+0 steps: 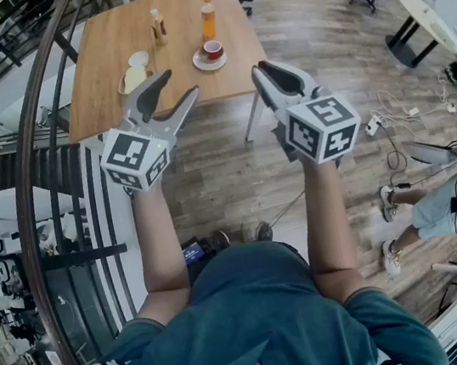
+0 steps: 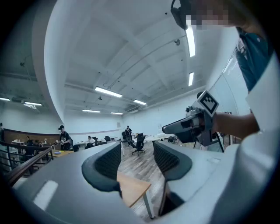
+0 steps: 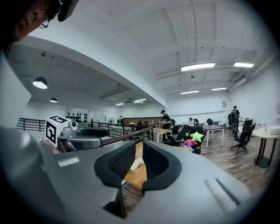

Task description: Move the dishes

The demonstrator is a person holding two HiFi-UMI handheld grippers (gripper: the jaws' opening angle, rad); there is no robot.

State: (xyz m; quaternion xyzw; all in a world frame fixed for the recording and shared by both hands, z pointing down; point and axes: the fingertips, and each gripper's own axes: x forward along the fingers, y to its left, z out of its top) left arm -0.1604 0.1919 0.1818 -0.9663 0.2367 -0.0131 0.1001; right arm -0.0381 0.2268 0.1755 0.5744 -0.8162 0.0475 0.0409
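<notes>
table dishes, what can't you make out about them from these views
- Head view: what lies on the plate and the labels on the bottles are too small to tell.
- Left gripper view: only a corner of the table shows; the left gripper itself hides every dish.
- Right gripper view: only the plate shows in the narrow gap; the right gripper hides the cup and bottles.

Wooden counter [image 1: 104, 51] on a plank floor [image 1: 237, 184]. Near edge: red cup [image 1: 213, 49] on a white saucer [image 1: 203, 64]; to its left, a plate [image 1: 123, 86] with a small white bowl [image 1: 138, 59] just behind. Farther back stand a brown bottle [image 1: 158, 27] and an orange bottle [image 1: 209, 20], upright and apart.
</notes>
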